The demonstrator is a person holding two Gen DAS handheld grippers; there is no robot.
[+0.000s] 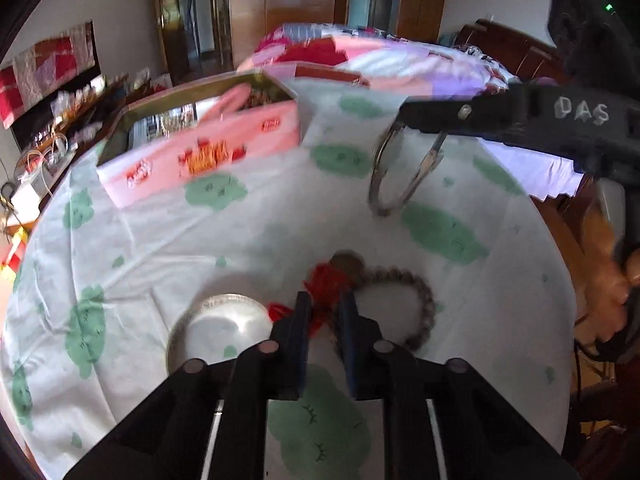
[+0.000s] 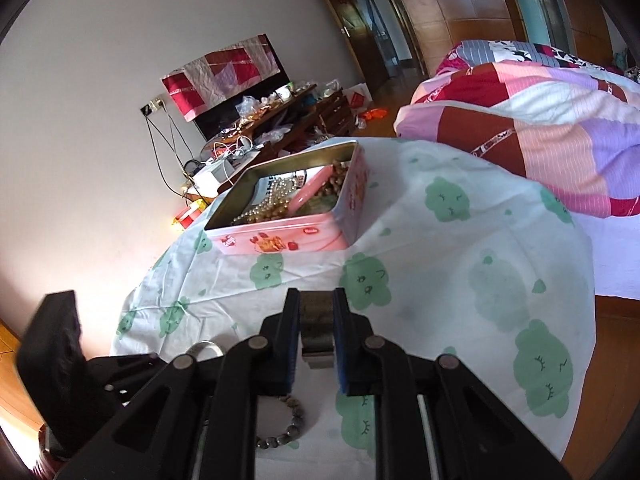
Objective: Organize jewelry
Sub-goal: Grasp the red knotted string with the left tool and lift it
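Right wrist view: right gripper (image 2: 316, 312) clamps a metal bangle (image 2: 317, 332), w/ pink tin (image 2: 288, 236) already holding pearls. Left gripper (image 1: 325, 312) narrow, nipping red-tassel bead bracelet (image 1: 416, 300); silver ring (image 1: 222, 330) left on cloth (image 1: 200, 248).

pink tin (image 2: 280, 240), white tablecloth (image 2: 440, 240) with green clouds, red tassel (image 1: 328, 284)

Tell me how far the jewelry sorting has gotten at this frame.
Partway. The pink tin already holds pearls and beads. In hand: the right tongs grip a silver bangle above the cloth. Left: the bead bracelet, the red tassel piece at the left tongs, and another bangle.
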